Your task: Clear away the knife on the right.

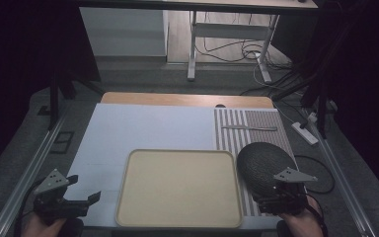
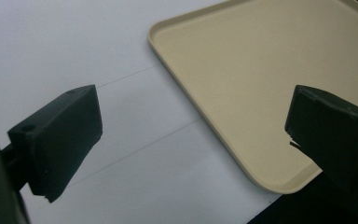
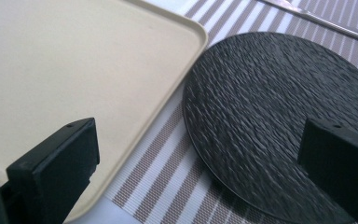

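Both grippers hang wide apart, grasping nothing: left gripper [image 1: 81,200] off the tray's [image 1: 128,207] near-left corner, right gripper [image 1: 279,195] over the black plate's [image 1: 261,160] near edge. Beyond, a knife [image 1: 249,128] lies crosswise on the striped mat [image 1: 232,133].

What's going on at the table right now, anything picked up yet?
Nothing is held yet. A person holds both grippers low at the near edge. The right gripper is open, hovering by the near rim of the black plate on the striped placemat. The left gripper is open beside the beige tray, which is empty. A knife lies farther back on the placemat.
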Demonstrator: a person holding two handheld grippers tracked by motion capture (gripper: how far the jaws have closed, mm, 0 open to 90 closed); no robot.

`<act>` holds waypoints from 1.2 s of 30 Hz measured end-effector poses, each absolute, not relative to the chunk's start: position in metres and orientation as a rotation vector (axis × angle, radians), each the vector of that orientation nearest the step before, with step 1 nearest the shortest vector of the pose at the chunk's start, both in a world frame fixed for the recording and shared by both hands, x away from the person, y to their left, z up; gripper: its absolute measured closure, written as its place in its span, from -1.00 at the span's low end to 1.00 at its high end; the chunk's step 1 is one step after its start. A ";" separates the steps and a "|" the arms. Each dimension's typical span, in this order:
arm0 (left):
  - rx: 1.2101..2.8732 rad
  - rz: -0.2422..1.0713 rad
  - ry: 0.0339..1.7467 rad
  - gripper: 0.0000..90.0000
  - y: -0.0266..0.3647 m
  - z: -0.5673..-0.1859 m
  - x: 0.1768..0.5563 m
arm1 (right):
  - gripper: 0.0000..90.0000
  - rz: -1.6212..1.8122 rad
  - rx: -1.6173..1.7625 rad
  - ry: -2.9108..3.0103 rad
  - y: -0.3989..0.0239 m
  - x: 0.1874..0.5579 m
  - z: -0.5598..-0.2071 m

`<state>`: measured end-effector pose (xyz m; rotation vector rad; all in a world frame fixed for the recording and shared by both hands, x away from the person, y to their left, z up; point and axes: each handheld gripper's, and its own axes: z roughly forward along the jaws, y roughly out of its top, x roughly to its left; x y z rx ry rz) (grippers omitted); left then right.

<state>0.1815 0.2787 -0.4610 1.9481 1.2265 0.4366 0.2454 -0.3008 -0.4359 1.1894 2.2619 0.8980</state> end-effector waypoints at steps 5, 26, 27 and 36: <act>1.949 0.437 1.229 -0.91 0.279 -0.461 0.182 | -1.00 0.910 1.167 2.269 -0.297 0.248 -0.435; 1.957 0.436 1.230 -0.91 0.278 -0.461 0.182 | -1.00 1.014 1.180 2.313 -0.293 0.265 -0.441; 1.957 0.436 1.230 -0.91 0.278 -0.461 0.182 | -1.00 1.018 1.179 2.316 -0.292 0.265 -0.442; 1.959 0.439 1.231 -0.91 0.278 -0.461 0.182 | -1.00 1.015 1.186 2.324 -0.285 0.271 -0.443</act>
